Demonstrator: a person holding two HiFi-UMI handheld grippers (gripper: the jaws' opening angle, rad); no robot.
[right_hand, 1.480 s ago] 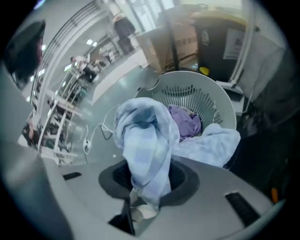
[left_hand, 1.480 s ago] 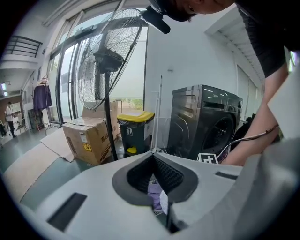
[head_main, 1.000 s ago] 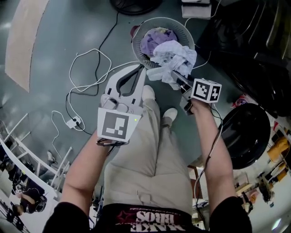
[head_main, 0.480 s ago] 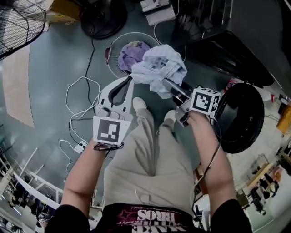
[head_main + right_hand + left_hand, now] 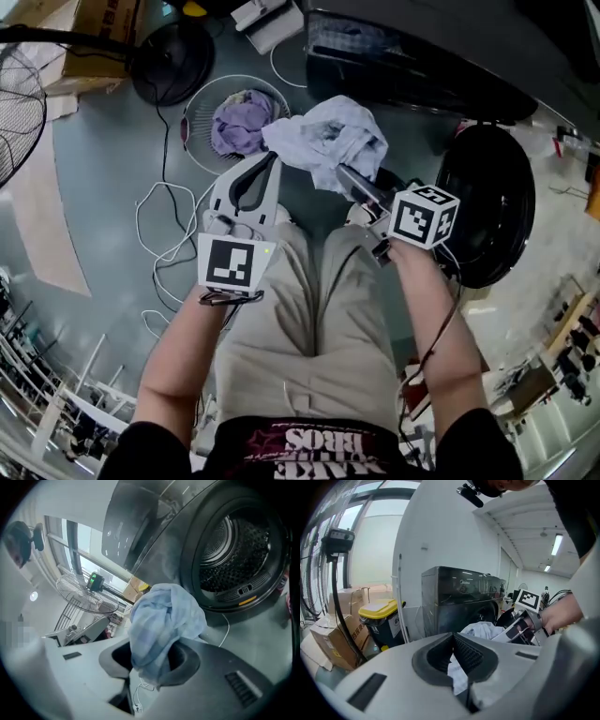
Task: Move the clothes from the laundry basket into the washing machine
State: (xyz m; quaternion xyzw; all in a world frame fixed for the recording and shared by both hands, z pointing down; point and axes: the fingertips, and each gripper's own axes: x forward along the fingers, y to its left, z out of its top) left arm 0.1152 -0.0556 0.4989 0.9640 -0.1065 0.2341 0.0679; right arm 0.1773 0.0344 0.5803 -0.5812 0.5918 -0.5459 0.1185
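Note:
A round laundry basket [image 5: 202, 112] on the floor holds a purple garment [image 5: 239, 127]. My right gripper [image 5: 343, 174] is shut on a pale blue-white garment [image 5: 323, 139], which bunches over its jaws [image 5: 161, 625] and hangs clear of the basket. The washing machine [image 5: 422, 56] stands beyond, its round door [image 5: 487, 202] swung open at the right. Its drum opening [image 5: 234, 555] shows ahead in the right gripper view. My left gripper [image 5: 269, 161] is shut with nothing in it, just left of the garment [image 5: 483, 631].
Cables [image 5: 164, 220] lie looped on the floor to the left. A standing fan [image 5: 19, 94] and its dark base [image 5: 173, 56] are at the upper left beside a cardboard box [image 5: 89, 42]. A yellow-lidded bin [image 5: 382, 616] stands by the machine. The person's legs [image 5: 319, 319] are below.
The right gripper has lifted the pale garment out of the basket and carried it up and right, toward the machine. The left gripper moved along beside it, still shut.

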